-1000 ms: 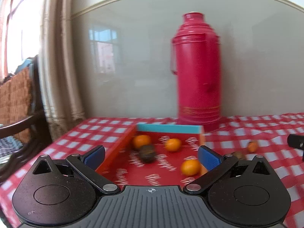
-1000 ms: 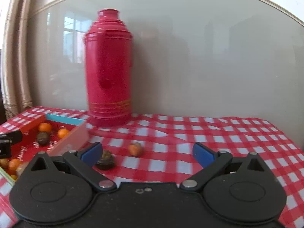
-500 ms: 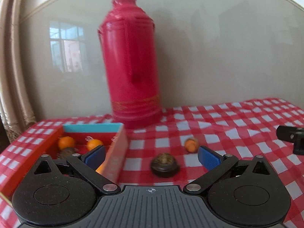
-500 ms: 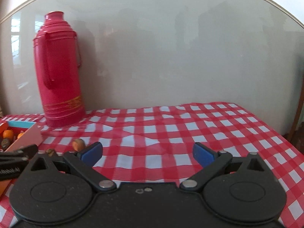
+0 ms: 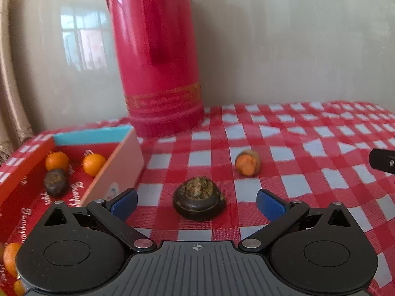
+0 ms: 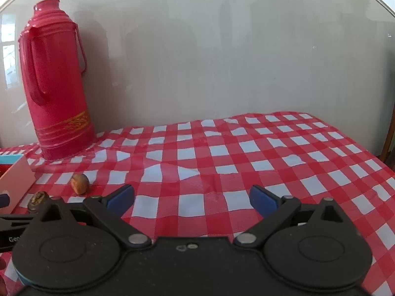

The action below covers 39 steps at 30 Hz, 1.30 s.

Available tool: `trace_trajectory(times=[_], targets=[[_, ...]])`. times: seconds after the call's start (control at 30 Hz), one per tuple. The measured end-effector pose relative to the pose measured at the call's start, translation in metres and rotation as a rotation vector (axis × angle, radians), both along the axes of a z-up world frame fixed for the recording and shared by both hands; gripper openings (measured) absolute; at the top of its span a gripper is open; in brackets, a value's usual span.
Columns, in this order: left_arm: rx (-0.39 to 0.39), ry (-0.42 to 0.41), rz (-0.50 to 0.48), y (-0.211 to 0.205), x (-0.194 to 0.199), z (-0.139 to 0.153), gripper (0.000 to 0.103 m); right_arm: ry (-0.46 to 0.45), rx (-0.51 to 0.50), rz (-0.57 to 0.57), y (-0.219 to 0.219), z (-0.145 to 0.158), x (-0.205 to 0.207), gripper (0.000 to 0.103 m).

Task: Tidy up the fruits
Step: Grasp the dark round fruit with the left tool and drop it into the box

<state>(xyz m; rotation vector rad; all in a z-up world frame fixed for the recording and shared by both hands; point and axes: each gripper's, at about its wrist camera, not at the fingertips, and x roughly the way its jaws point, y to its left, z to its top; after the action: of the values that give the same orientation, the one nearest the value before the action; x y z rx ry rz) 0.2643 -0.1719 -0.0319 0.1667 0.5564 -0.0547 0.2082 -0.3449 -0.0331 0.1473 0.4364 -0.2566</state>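
Note:
A dark brown fruit (image 5: pixel 198 201) lies on the checked tablecloth, right between the tips of my open, empty left gripper (image 5: pixel 197 201). An orange, partly brown fruit (image 5: pixel 247 165) lies a little beyond it to the right. The red box (image 5: pixel 116 172) at the left holds two oranges (image 5: pixel 57 160) (image 5: pixel 93 164) and a dark fruit (image 5: pixel 55 182); more orange fruit shows at its near corner. My right gripper (image 6: pixel 192 198) is open and empty over bare cloth. Both loose fruits, the dark one (image 6: pixel 37 199) and the orange one (image 6: pixel 79 183), lie to its left.
A tall red thermos (image 5: pixel 158 56) stands against the wall behind the box; it also shows in the right wrist view (image 6: pixel 55 81). The red-and-white tablecloth (image 6: pixel 246 157) stretches to the right. A curtain (image 5: pixel 9 93) hangs at the far left.
My left gripper swung right from over the box and moved in on the dark fruit, which now sits between its tips. My right gripper swung right, away from the fruits.

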Motion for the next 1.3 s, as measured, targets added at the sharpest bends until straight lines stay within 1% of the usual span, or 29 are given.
trace_trajectory(times=[0.07,0.1,0.13,0.17,0.23,0.4,0.63,0.83,0.93,1.03,1.3], targets=[[0.01,0.009,0.0,-0.002,0.007,-0.001,0.087,-0.01,0.01,-0.005,-0.003,0.0,0.002,0.094],[0.006,0.032,-0.006,-0.003,0.011,-0.003,0.081,-0.01,0.007,-0.009,-0.004,0.0,0.003,0.094],[0.0,0.055,-0.015,-0.003,0.015,-0.004,0.066,-0.011,0.007,-0.012,-0.005,0.0,0.003,0.094],[-0.011,0.067,-0.022,-0.002,0.017,-0.004,0.058,-0.013,0.009,-0.015,-0.006,0.0,0.003,0.094],[-0.008,0.062,-0.014,-0.003,0.019,-0.004,0.049,-0.011,0.012,-0.018,-0.009,0.0,0.004,0.094],[-0.02,0.059,-0.033,-0.005,0.014,-0.001,0.049,-0.019,-0.003,-0.021,-0.008,0.005,0.0,0.094],[-0.014,-0.007,-0.063,-0.003,-0.014,0.024,0.049,-0.046,-0.018,-0.02,-0.007,0.022,-0.014,0.094],[0.018,-0.061,-0.069,0.011,-0.045,0.045,0.049,-0.069,-0.016,-0.012,0.002,0.035,-0.027,0.094],[0.03,-0.088,-0.048,0.028,-0.057,0.053,0.049,-0.071,-0.022,0.004,0.011,0.039,-0.033,0.094],[0.028,-0.108,-0.005,0.051,-0.066,0.062,0.049,-0.07,-0.019,0.023,0.023,0.04,-0.036,0.095],[0.007,-0.11,0.143,0.13,-0.074,0.067,0.049,-0.068,-0.027,0.094,0.066,0.043,-0.034,0.095]])
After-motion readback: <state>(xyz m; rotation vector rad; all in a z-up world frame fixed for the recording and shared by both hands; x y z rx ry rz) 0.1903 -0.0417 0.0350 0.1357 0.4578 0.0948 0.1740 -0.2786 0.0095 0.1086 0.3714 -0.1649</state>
